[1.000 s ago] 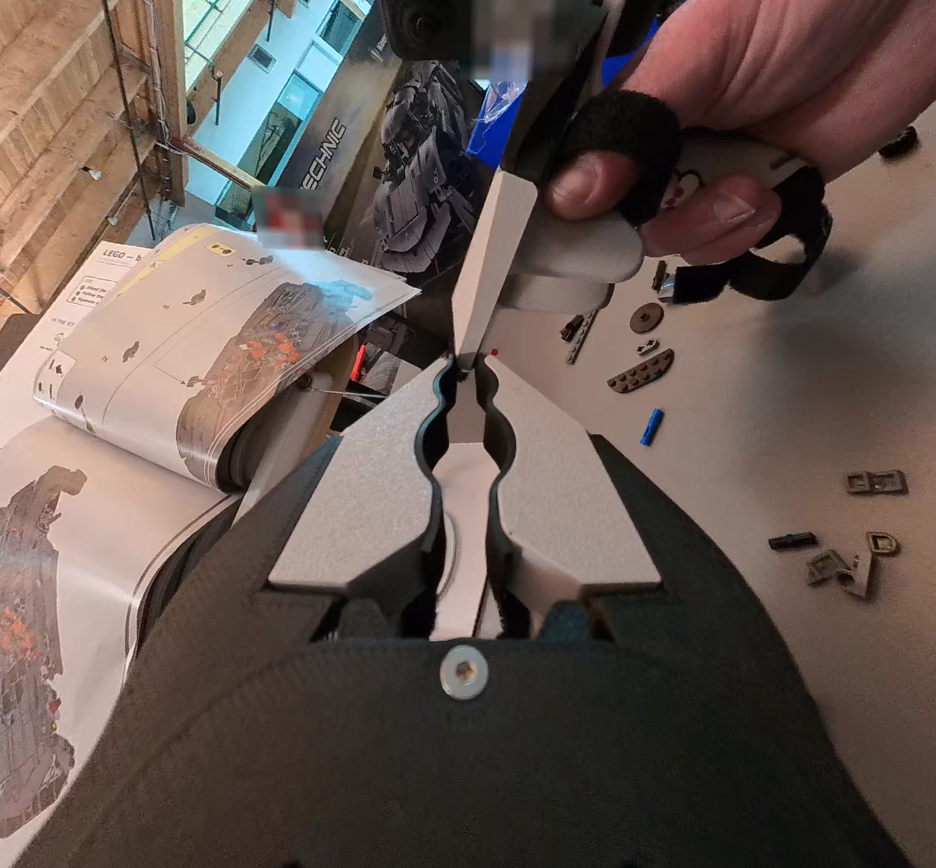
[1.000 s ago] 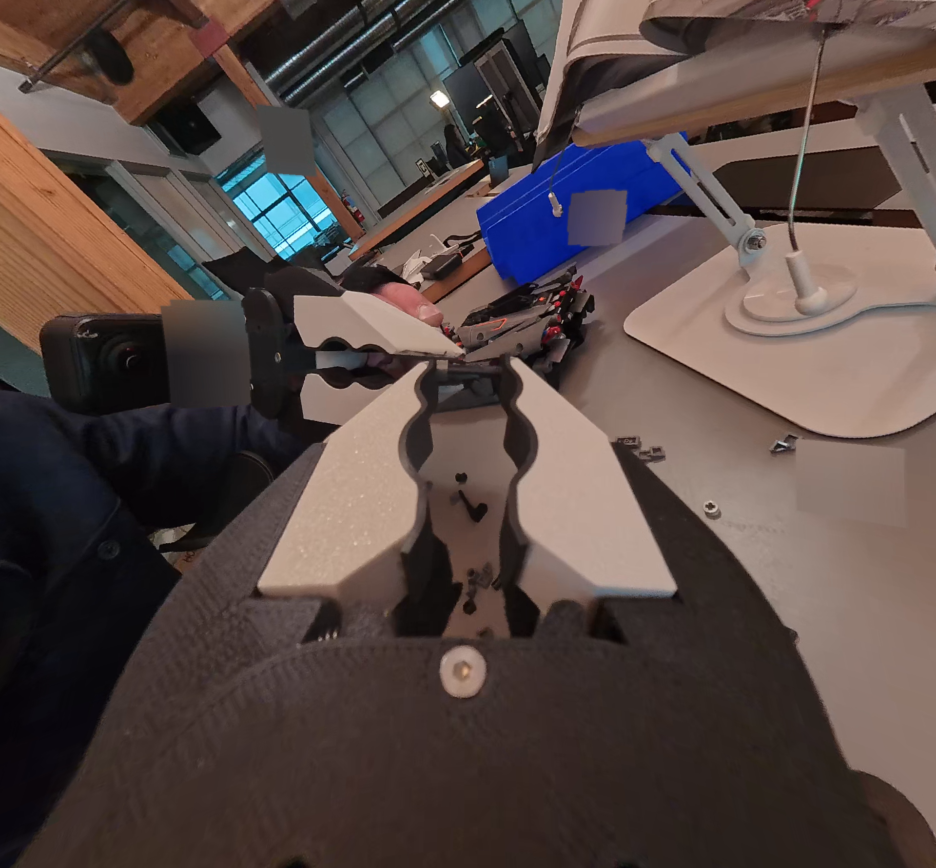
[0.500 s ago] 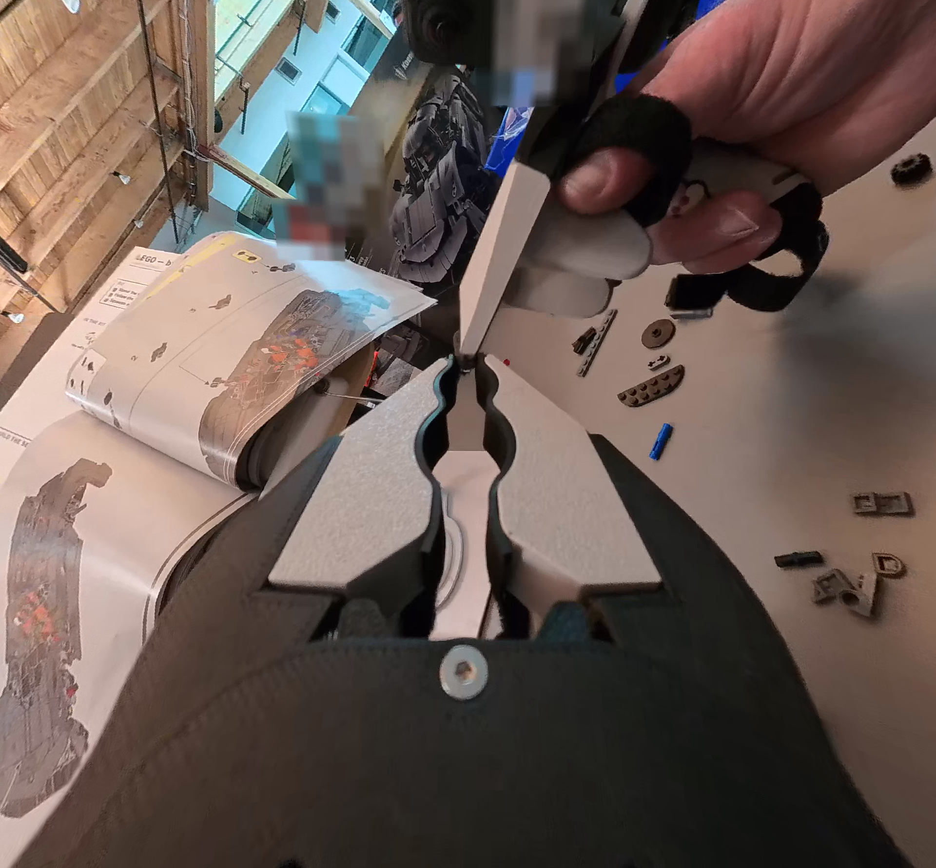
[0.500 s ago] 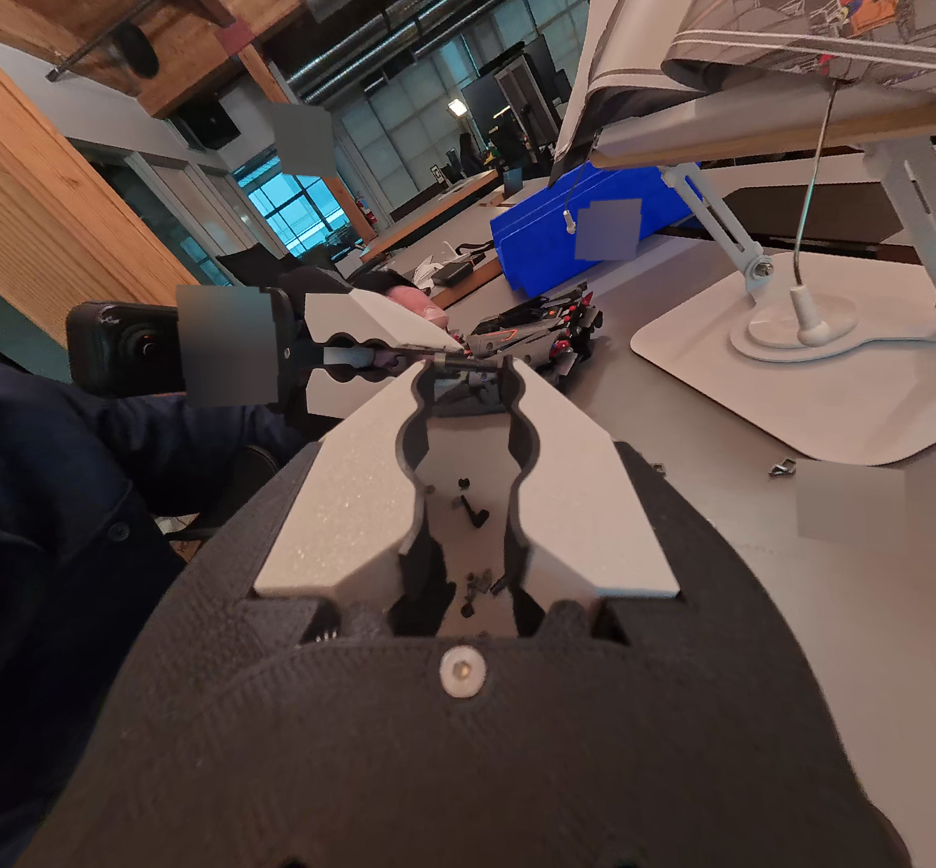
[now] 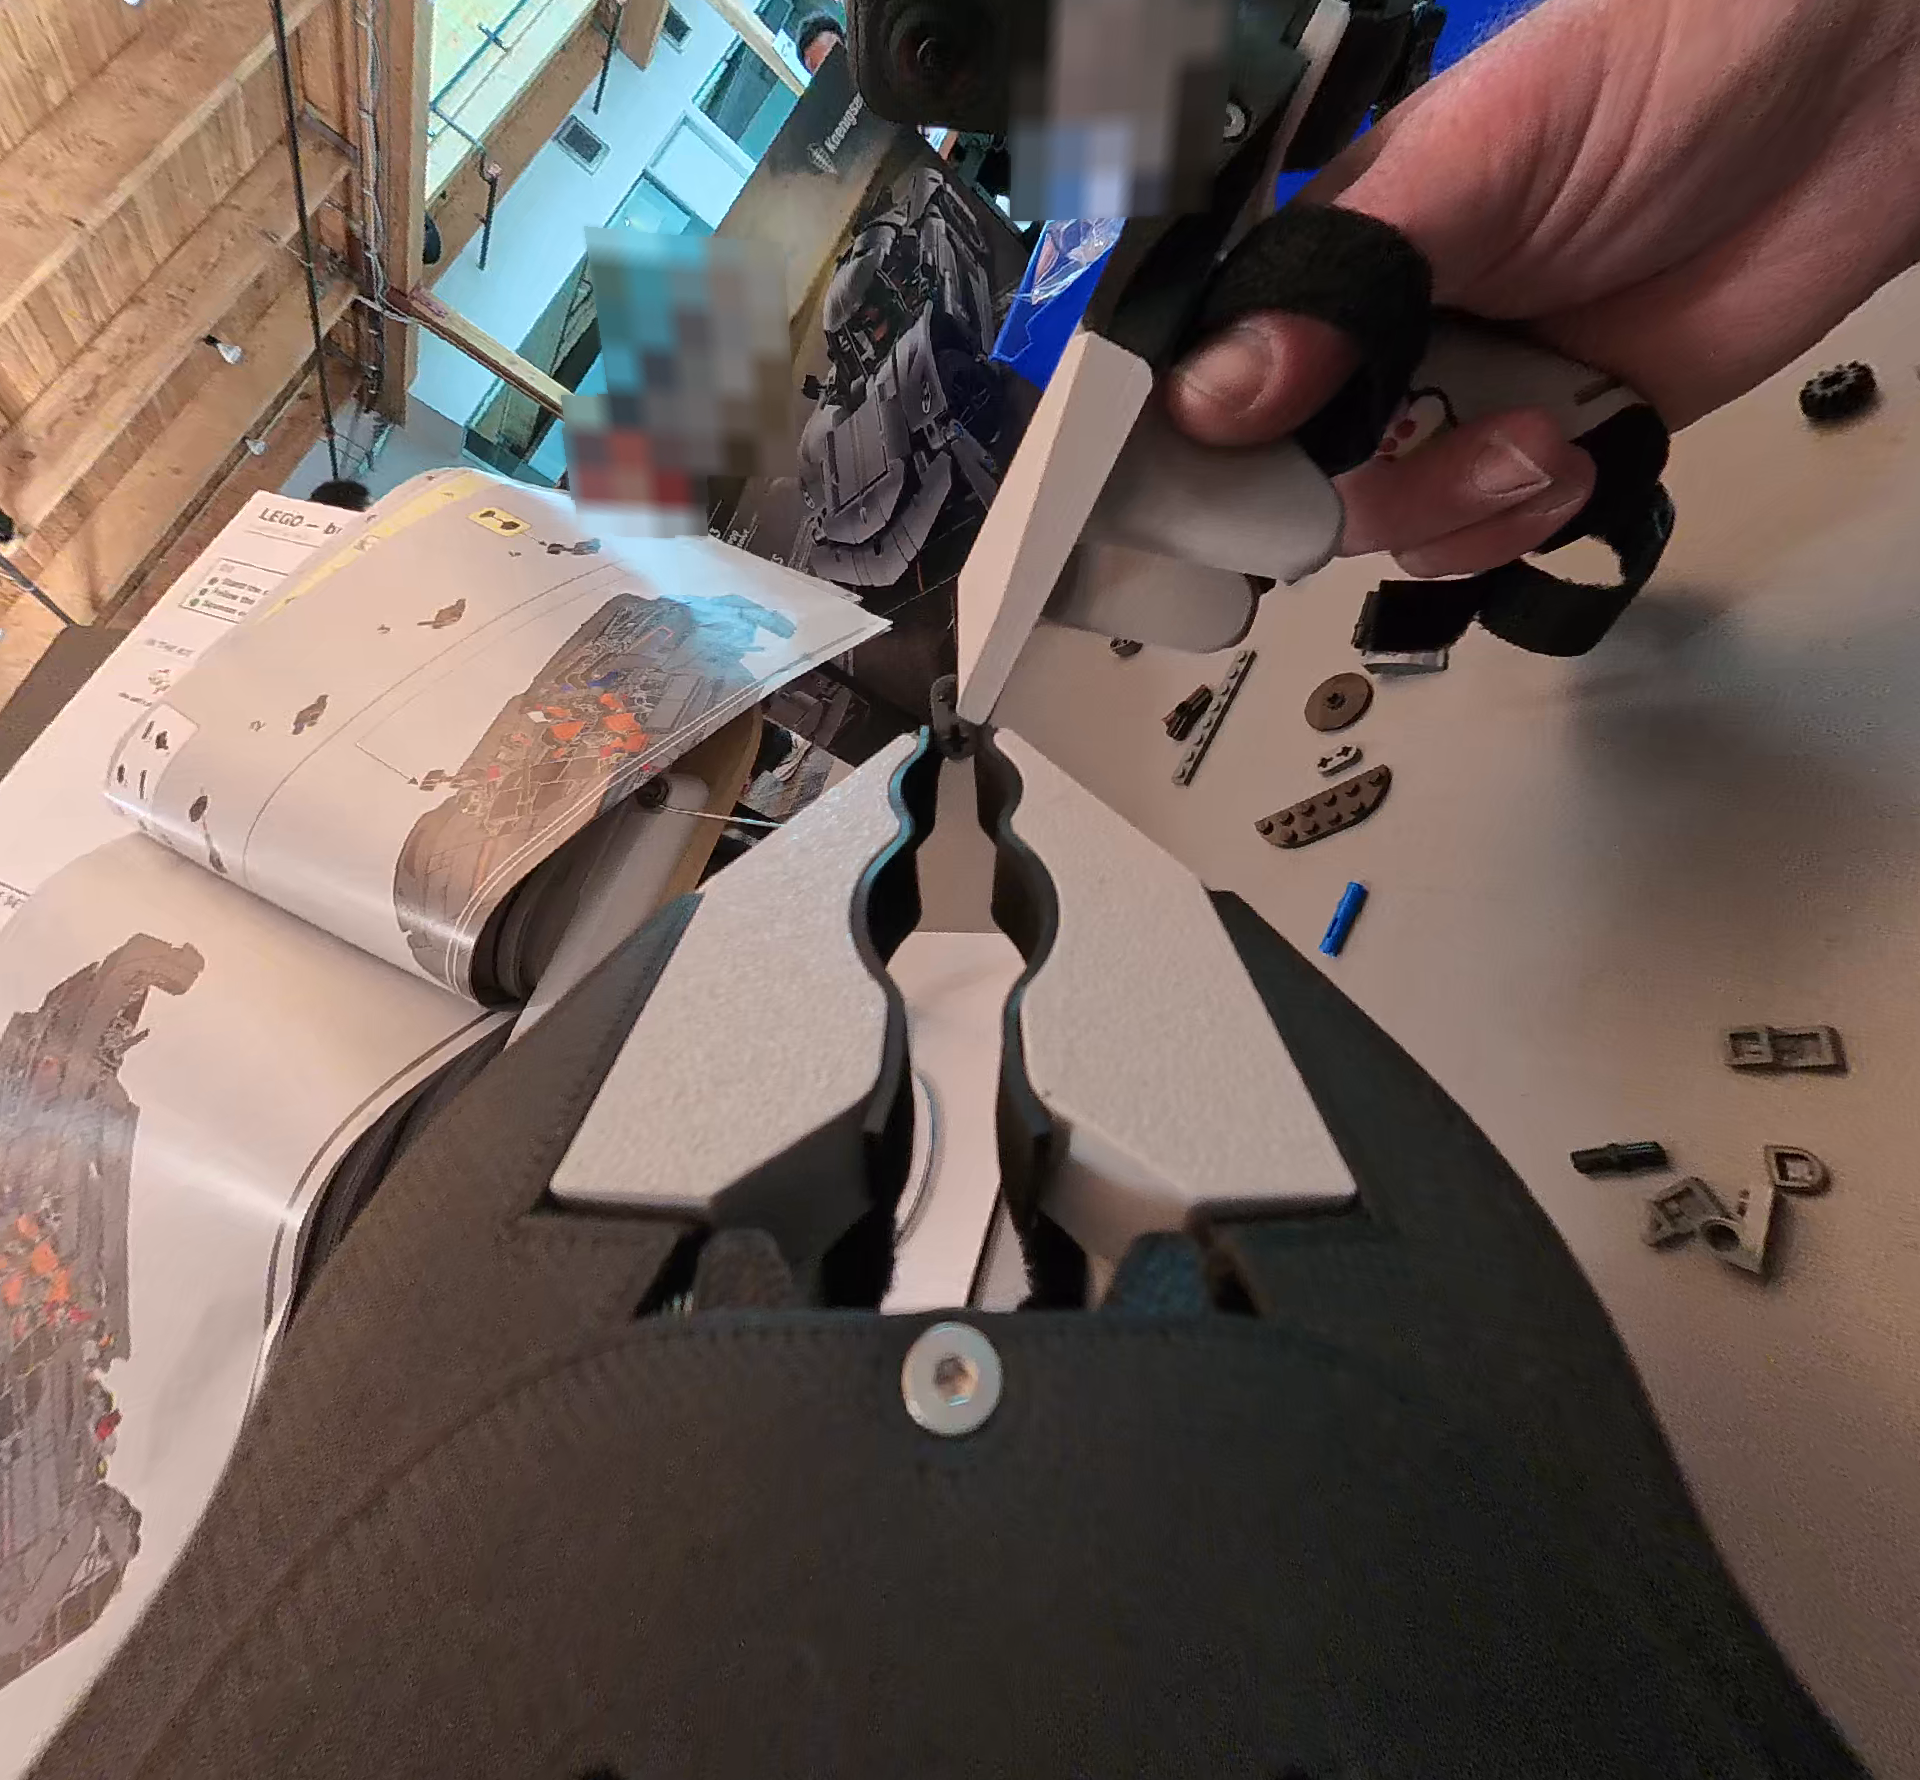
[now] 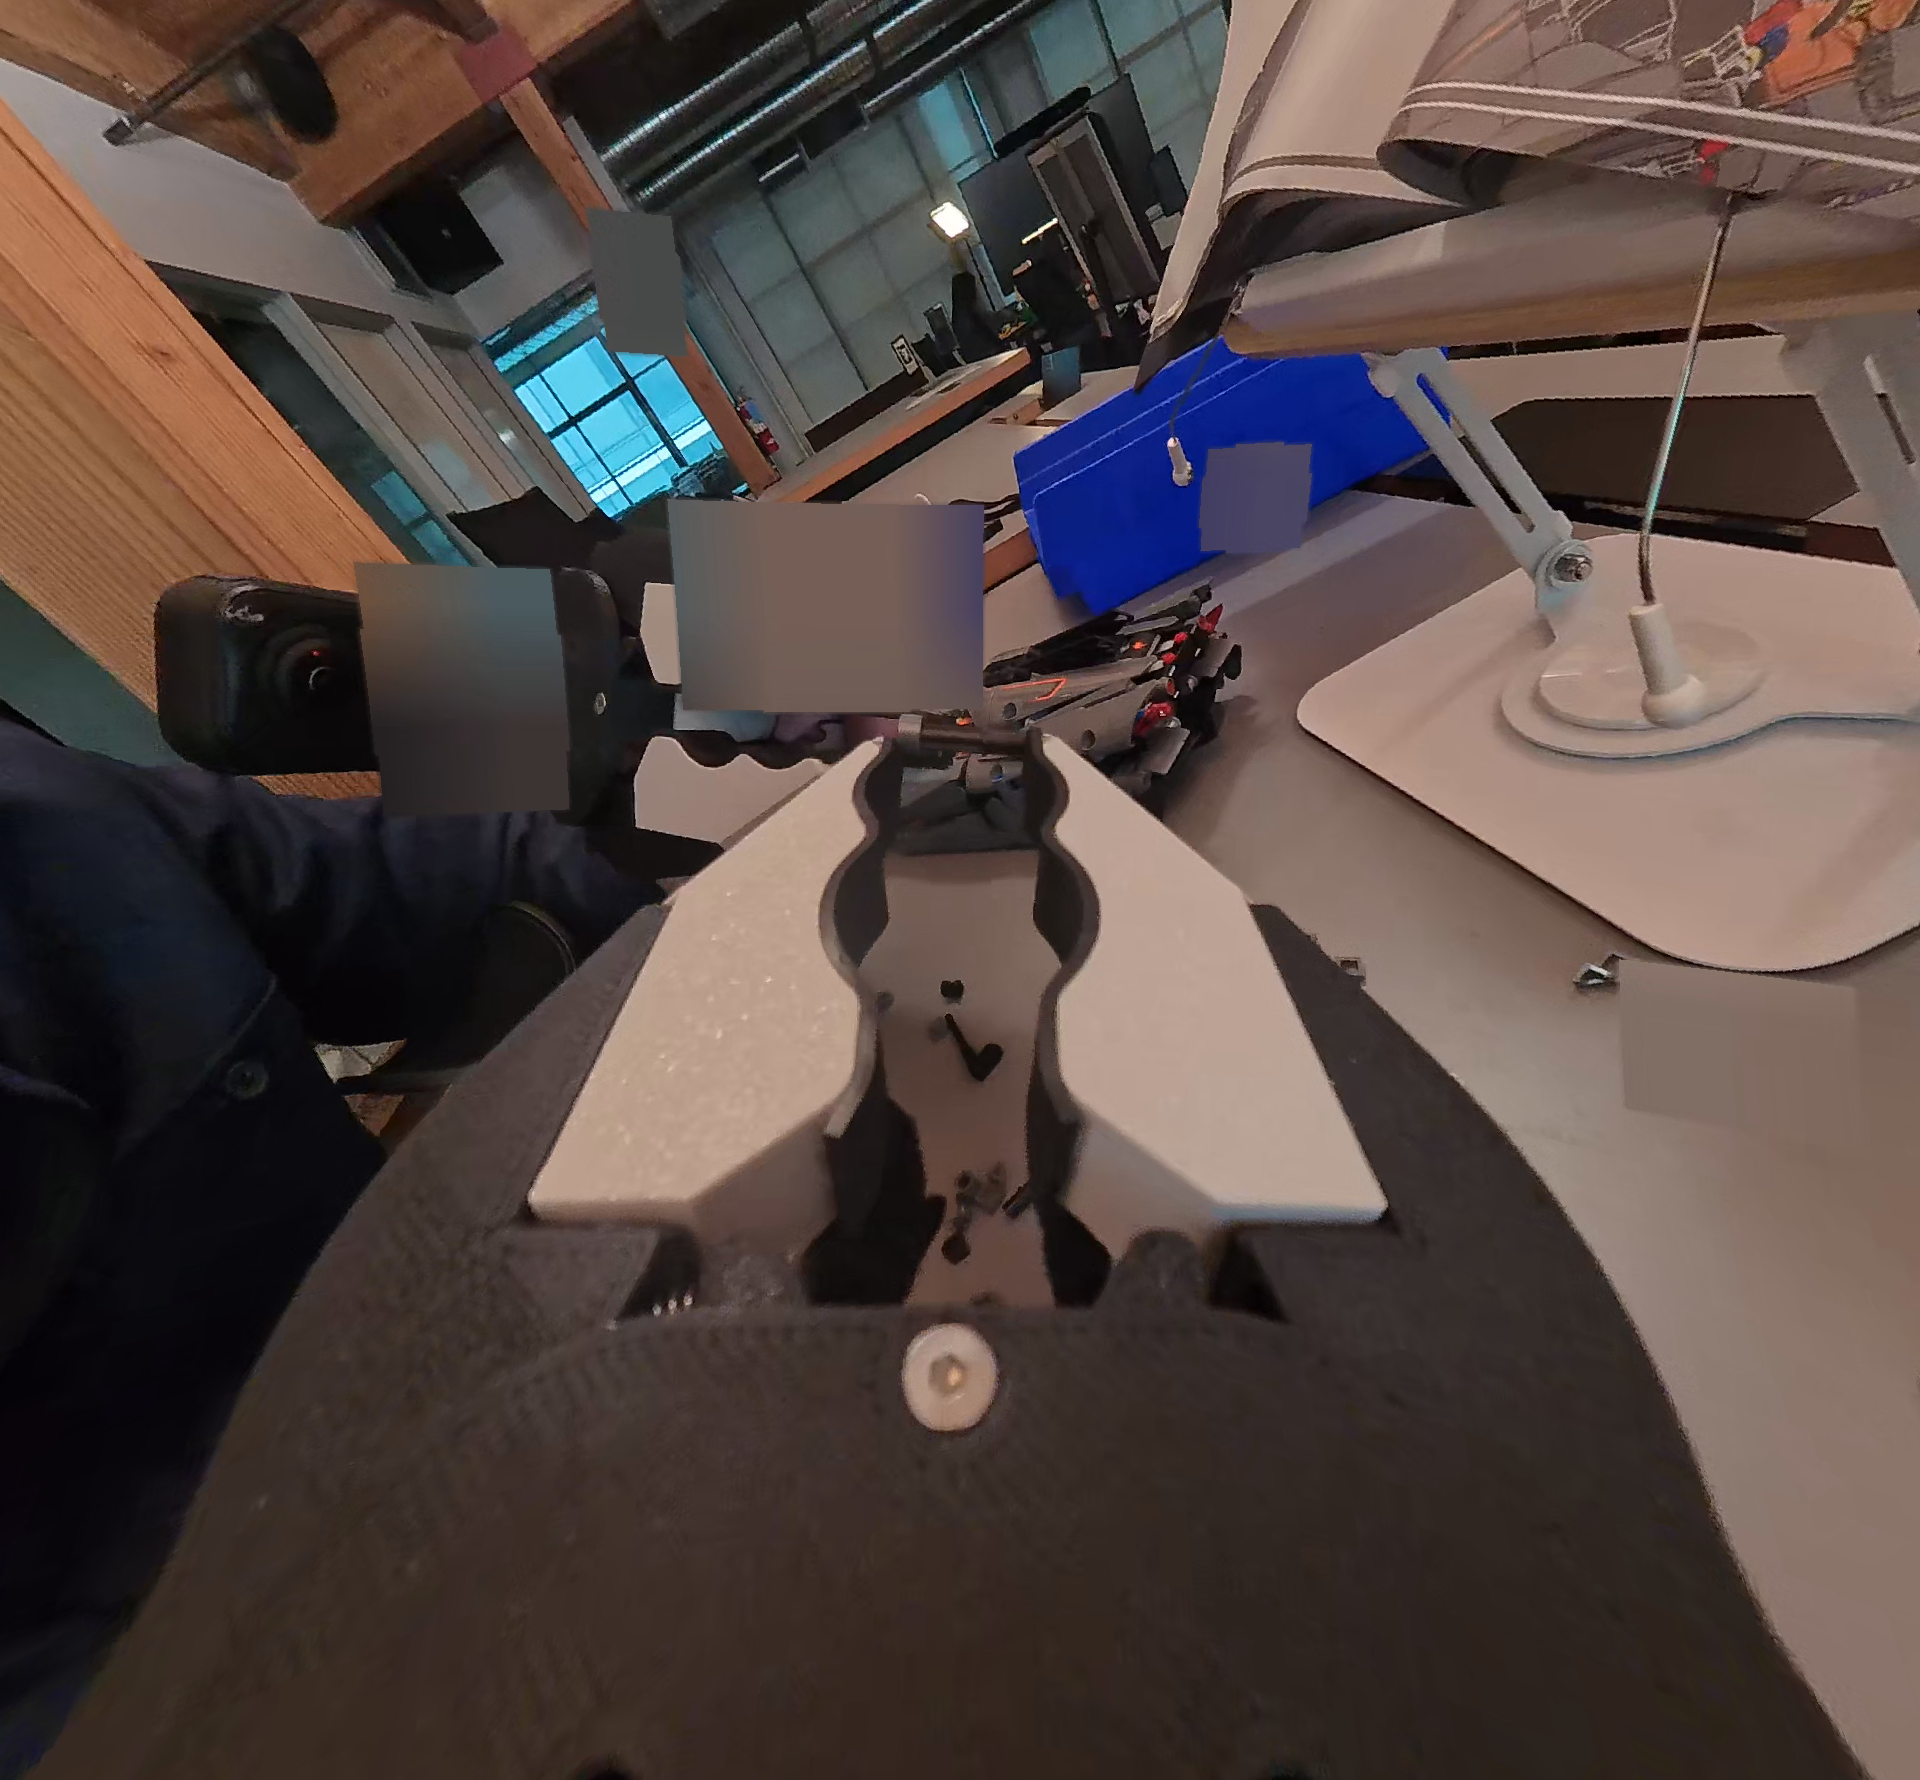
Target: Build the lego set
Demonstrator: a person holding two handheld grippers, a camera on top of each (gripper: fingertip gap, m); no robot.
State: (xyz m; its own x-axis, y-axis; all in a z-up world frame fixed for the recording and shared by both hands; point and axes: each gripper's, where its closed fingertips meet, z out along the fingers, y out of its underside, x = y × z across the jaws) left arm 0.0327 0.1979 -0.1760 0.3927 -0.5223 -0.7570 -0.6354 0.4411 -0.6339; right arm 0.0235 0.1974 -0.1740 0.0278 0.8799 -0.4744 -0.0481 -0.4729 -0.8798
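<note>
Work looks midway: my left gripper (image 5: 954, 743) and right gripper (image 6: 961, 743) both pinch one small dark piece (image 5: 951, 728) held aloft; the half-built model (image 6: 1112, 691) and loose parts (image 5: 1320, 811) wait on the table (image 5: 1610, 847).

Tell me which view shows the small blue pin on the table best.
The left wrist view. The blue pin lies there in the open on the grey table, right of the left gripper, near a dark curved plate. The right wrist view does not show the pin; only unclear small parts lie on the table between its fingers.
</note>
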